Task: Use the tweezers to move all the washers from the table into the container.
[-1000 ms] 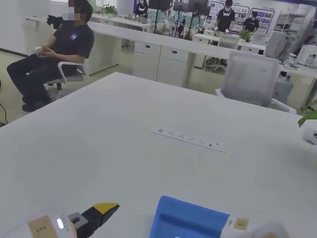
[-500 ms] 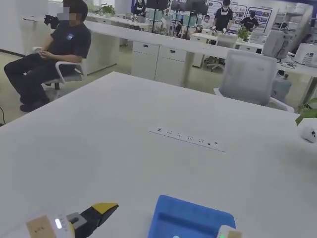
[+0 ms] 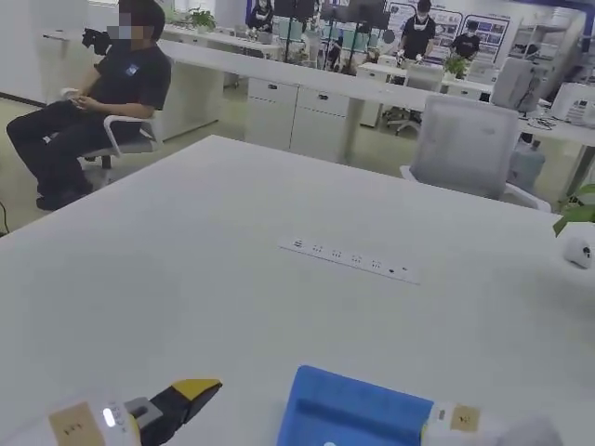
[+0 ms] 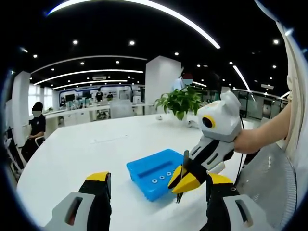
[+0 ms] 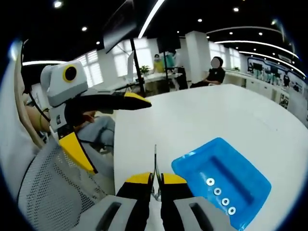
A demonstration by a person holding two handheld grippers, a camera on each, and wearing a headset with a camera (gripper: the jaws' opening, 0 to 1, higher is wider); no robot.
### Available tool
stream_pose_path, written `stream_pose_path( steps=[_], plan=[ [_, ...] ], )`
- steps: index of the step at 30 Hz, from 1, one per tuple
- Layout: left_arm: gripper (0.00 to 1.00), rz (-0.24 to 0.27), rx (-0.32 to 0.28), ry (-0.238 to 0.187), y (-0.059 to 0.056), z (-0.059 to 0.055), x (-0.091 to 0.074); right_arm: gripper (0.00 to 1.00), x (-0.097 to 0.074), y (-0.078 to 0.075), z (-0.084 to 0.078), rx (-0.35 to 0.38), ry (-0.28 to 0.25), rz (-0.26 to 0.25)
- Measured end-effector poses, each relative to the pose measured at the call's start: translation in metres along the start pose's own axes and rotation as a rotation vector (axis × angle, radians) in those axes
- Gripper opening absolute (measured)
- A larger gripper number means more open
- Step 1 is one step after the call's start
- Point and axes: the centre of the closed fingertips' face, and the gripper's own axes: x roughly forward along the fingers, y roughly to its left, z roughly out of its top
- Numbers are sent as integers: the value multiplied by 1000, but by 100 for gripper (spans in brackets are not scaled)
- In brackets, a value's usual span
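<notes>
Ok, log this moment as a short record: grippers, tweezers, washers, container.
left gripper: open, nothing between its jaws
right gripper: shut on the tweezers, beside the container
container: blue tray on the white table
washers: four in a row inside the container
task state: the washers in view already lie in the container

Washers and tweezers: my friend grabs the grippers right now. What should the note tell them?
Left gripper: open, holding nothing, aimed at the blue container.
Right gripper: shut on the tweezers, which point out over the table next to the container.
Done: four washers lie in a row inside the container.
Left: scan the table for loose washers, lift each with the tweezers and drop it in. The tweezers seem to carry nothing now.
</notes>
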Motion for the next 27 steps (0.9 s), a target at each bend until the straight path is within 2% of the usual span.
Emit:
stream_pose_path(
  steps=[12, 20, 23, 24, 27],
  plan=[
    [80, -10, -6, -2, -2, 0, 0, 3, -11, -13, 26, 44, -66, -10],
    [80, -20, -10, -3, -4, 0, 1, 3, -16, -23, 38, 72, -92, -16],
    [80, -28, -25, -26, -5, 5, 0, 3, -18, -28, 43, 85, -102, -20],
    [80, -35, -39, -50, -6, 9, -1, 3, -18, -30, 44, 94, -107, -20],
    [80, -39, -51, -66, -6, 11, -2, 3, -18, -36, 49, 103, -120, -22]
  ],
)
